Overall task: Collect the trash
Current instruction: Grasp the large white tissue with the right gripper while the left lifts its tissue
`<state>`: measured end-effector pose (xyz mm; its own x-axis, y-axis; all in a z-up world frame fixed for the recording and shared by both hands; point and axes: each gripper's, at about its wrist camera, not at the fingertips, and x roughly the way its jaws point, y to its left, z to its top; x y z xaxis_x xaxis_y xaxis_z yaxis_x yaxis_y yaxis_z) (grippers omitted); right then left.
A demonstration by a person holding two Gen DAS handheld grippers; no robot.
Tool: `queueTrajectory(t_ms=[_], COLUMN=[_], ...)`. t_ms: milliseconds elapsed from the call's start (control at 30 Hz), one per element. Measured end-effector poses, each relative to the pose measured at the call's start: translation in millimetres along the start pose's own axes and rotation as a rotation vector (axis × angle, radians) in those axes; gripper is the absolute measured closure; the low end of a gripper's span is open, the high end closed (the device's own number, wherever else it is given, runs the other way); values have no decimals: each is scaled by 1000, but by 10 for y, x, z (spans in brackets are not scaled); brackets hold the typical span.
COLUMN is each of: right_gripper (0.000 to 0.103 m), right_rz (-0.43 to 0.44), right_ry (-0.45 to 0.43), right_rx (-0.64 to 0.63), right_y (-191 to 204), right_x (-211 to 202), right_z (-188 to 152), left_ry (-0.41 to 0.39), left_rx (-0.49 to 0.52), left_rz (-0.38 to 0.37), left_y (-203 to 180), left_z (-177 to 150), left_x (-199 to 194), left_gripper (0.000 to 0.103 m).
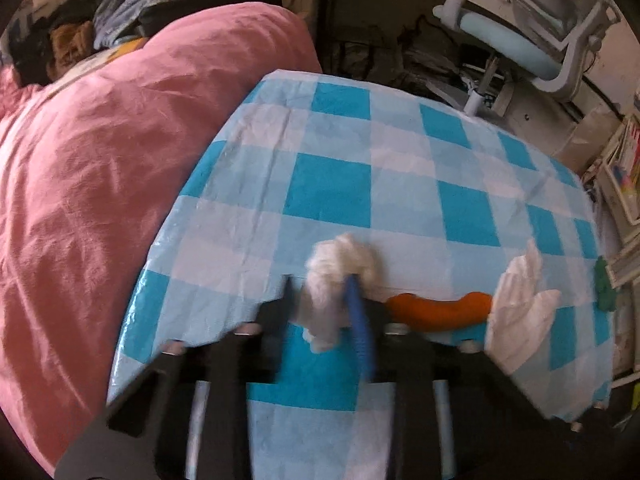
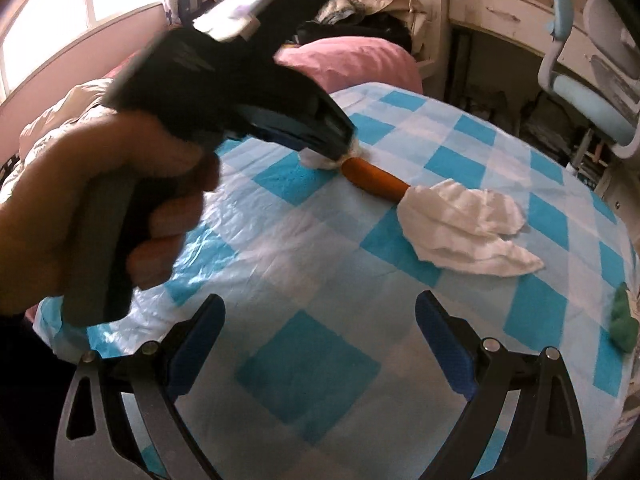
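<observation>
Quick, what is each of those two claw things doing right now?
Left gripper: closed on the crumpled white tissue wad.
Right gripper: open, empty, above the blue checked tablecloth.

Black claws [image 2: 316,350] — blue pads [image 2: 444,344].

A pink quilt [image 1: 100,168] lies beside the blue-checked tablecloth [image 1: 328,192], with a pale blue chair [image 1: 532,40] beyond.

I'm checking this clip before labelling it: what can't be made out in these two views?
- Left wrist view: motion blur smears the left gripper and crumpled tissue; pad contact unclear.
- Right wrist view: the gripper body hides most of that tissue.
- Both views: the orange object has its ends covered by the tissues, including the flat tissue.
- Green object: at the table edge, too distorted to identify.
</observation>
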<state>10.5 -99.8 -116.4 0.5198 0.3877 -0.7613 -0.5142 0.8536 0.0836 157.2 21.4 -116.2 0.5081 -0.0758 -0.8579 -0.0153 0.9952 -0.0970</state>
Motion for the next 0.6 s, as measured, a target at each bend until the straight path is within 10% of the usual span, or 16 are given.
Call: queueTrajectory(t_ms=[300,600], right_gripper=[11,39], right_rz=[-117,-126], right_ry=[-48,33], right_rx=[72,141], right_y=[-346,-757], right_x=[-39,267], right_z=[140,267], left_ry=[-48,-34], left_rx=[-69,-3], left_rz=[-108,-133], left_y=[48,-124], left_z=[109,122], left_x=[-279,-332], left_gripper=[90,90])
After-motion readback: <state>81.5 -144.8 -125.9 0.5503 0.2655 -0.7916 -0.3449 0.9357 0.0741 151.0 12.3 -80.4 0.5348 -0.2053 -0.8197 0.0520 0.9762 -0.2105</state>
